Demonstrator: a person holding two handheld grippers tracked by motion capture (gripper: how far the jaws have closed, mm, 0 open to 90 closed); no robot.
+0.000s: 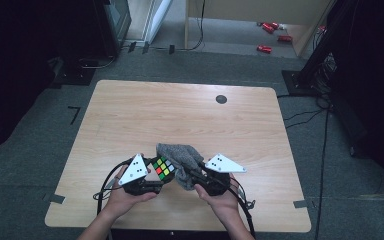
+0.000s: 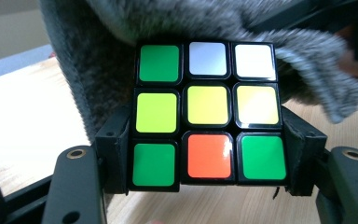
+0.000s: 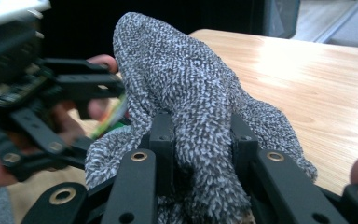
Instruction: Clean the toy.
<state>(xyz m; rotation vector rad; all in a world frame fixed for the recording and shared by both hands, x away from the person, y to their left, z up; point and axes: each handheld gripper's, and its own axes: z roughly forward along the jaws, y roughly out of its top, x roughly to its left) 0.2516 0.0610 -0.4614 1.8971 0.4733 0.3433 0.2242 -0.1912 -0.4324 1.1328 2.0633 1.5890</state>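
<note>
A puzzle cube [image 1: 163, 167] with green, yellow, white and orange stickers is held above the table's near edge. My left gripper [image 1: 155, 176] is shut on the cube [image 2: 208, 116], its two black jaws pressing the cube's left and right sides. A grey knitted cloth [image 1: 181, 156] lies against the cube's far and right side. My right gripper [image 1: 196, 174] is shut on the cloth [image 3: 186, 107], a thick fold bunched between its jaws. In the right gripper view the left gripper [image 3: 37, 116] and the hand holding it are at the left, with an edge of the cube [image 3: 112, 119] behind the cloth.
The wooden table [image 1: 180, 115] has a small dark round disc [image 1: 221, 99] near its far edge. Cables trail from both grippers off the near edge. Dark stands and red items are on the floor beyond the table.
</note>
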